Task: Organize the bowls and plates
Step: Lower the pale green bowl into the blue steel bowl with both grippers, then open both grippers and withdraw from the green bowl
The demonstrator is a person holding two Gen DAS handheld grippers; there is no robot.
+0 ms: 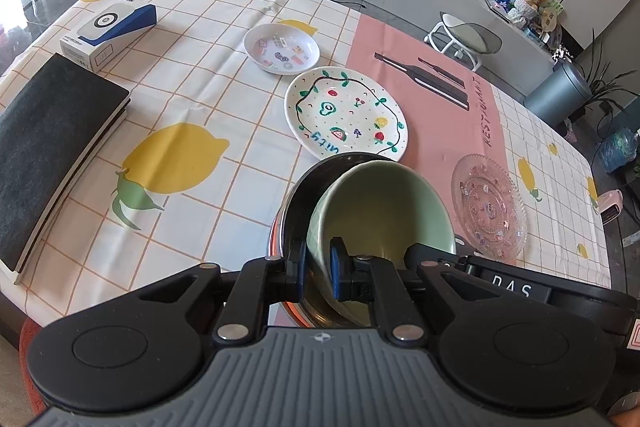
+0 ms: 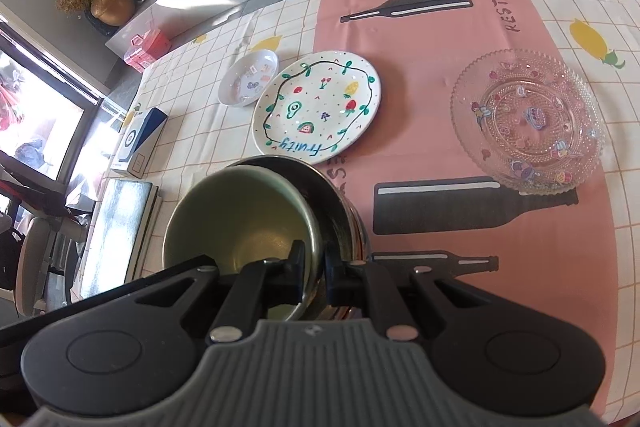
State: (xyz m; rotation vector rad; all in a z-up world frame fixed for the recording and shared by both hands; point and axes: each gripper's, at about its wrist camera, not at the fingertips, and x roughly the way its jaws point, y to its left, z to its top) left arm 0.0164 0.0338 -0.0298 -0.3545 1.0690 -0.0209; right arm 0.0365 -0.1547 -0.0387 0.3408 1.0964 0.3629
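Near the front edge of the surface [image 1: 192, 99], a green bowl [image 1: 384, 203] sits tilted inside a steel bowl [image 1: 294, 211]; the left gripper [image 1: 318, 269] has its fingers pinching the green bowl's rim, the right gripper [image 2: 316, 273] pinching the opposite rim; beyond lie a fruit-painted plate [image 2: 316, 103], a small white dish [image 2: 248, 77] at far left, and a glass plate [image 2: 528, 119] to the right.

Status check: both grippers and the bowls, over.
Left gripper and right gripper shut on green bowl rim. Bowl tilted inside steel bowl. Fruit plate just beyond, apart.
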